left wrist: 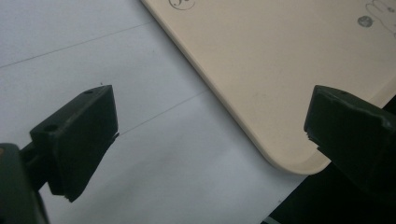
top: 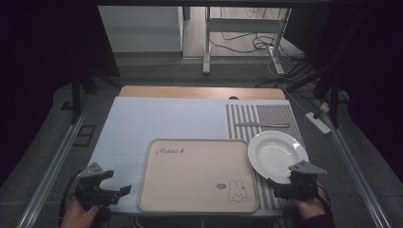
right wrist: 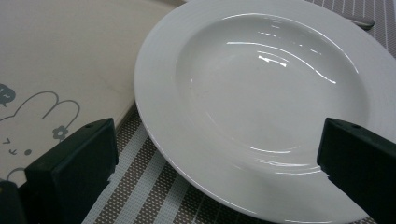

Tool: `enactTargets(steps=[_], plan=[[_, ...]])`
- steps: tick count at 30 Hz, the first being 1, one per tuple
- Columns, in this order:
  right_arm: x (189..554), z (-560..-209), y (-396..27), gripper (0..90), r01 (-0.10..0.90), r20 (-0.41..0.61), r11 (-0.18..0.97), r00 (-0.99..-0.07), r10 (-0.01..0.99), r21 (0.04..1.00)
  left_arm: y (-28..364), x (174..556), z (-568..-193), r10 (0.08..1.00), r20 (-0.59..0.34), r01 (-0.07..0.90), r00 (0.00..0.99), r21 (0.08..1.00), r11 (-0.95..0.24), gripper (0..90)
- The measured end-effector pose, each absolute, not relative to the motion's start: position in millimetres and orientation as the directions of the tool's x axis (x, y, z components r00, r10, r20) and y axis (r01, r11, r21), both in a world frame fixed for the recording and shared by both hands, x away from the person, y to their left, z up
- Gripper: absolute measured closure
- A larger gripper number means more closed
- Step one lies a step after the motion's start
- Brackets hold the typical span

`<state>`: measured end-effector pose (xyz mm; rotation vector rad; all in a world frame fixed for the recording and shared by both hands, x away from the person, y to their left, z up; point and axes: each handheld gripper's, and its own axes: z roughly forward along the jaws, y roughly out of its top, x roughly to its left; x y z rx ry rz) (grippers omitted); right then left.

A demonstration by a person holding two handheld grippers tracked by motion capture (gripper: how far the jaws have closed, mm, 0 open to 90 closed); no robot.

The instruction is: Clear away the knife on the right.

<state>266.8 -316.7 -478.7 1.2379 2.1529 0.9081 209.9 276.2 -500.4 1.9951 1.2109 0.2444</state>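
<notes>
Between the spread right fingers [right wrist: 74, 163] lies the plate [right wrist: 261, 93].

You see a cursive word, apparently "Rabbit", printed at the far left corner of the beige tray [top: 197, 175]. A small round mark sits beside its rabbit drawing [top: 236, 190], too small to read.

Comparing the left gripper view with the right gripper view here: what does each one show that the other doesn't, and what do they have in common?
Left gripper view alone: the pale blue table cover with thin lines, and the tray's rounded near corner.

Right gripper view alone: the white plate, empty, on the striped placemat, and the rabbit drawing on the tray.

Both: the beige tray, and each view's own gripper with black jaws wide apart, nothing between them: left gripper, right gripper.
</notes>
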Motion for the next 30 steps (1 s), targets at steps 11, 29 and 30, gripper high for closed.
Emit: enactTargets(steps=[11, 29, 30], plan=[[269.7, -479.9, -314.3, 0.0, 0.567, -0.087, 0.39, -0.486, 0.869, 0.726, 276.4, 209.5, -500.7, 0.825, -0.216, 0.675, 0.523, 0.695, -0.246, 2.1], [273.1, -479.4, -316.5, 0.0, 0.593, -0.055, 0.364, -0.473, 0.879, 0.719, 275.8, 209.2, -500.7, 0.828, -0.212, 0.68, 0.518, 0.69, -0.249, 2.6], [273.3, -479.3, -316.8, 0.0, 0.593, -0.053, 0.361, -0.471, 0.88, 0.72, 275.8, 209.2, -500.7, 0.829, -0.212, 0.68, 0.518, 0.689, -0.249, 2.6]])
